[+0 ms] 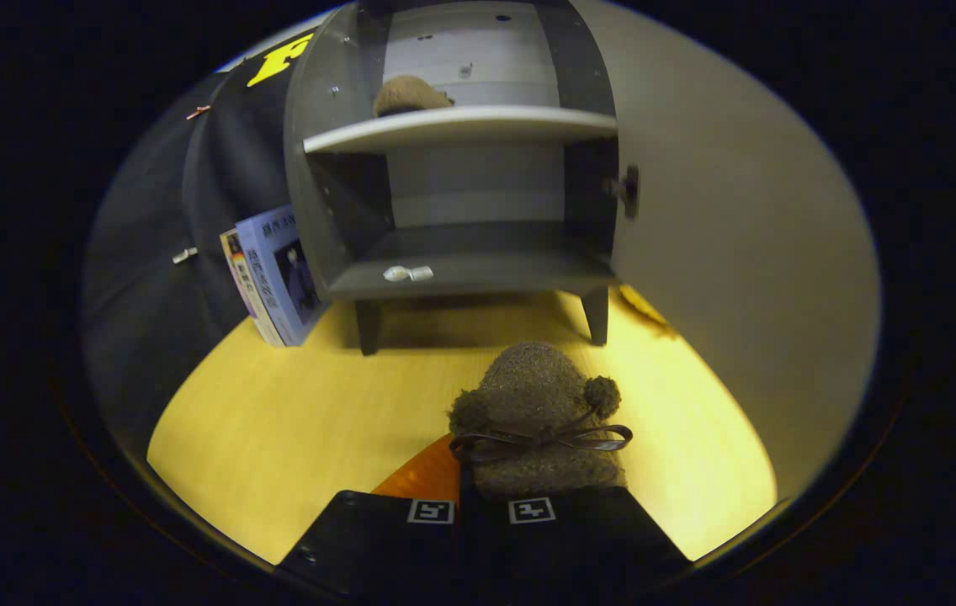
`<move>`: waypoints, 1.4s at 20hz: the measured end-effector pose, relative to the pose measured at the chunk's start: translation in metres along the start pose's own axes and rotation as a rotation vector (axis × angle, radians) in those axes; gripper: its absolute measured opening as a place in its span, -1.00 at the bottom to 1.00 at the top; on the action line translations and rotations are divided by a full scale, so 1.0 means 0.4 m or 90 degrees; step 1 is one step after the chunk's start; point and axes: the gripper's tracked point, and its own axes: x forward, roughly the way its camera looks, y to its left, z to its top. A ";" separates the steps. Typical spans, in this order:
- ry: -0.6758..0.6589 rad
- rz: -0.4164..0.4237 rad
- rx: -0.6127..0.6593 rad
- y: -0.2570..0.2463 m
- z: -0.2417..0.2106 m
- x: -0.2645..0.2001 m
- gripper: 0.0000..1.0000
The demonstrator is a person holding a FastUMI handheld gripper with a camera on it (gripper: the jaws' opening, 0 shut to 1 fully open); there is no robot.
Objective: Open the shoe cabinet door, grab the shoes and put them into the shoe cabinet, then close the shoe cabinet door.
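Observation:
A brown fuzzy shoe [539,421] with two pom-poms and a thin bow sticks out forward from between my fingers. My gripper [482,505] is shut on the shoe's rear part. Beyond it stands the grey shoe cabinet [461,278] on short legs, its door [739,252] swung wide open to the right. A second brown shoe [409,95] rests on the cabinet's white upper shelf [461,126], toward the left. The lower compartment holds no shoe, just a small pale scrap [407,273] at its front edge.
Several books [272,273] lean against the cabinet's left side. A yellow wooden floor [293,404] stretches between me and the cabinet. An orange object [419,480] lies just under the held shoe. Something yellowish [642,307] lies behind the door's lower edge.

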 end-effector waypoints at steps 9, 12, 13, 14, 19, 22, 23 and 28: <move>-0.052 0.021 -0.002 0.046 0.470 -0.163 -0.83; -0.069 0.033 0.010 0.055 0.621 -0.130 -0.83; -0.078 0.028 0.006 0.051 0.668 -0.108 -0.83; -0.084 0.024 0.000 0.045 0.707 -0.093 -0.83; -0.114 0.022 0.009 0.039 0.901 0.025 -0.82; -0.118 0.013 0.001 0.023 0.984 0.114 -0.83; -0.115 0.011 0.001 0.019 1.000 0.148 -0.83; -0.083 -0.010 0.015 -0.021 1.012 0.357 -0.83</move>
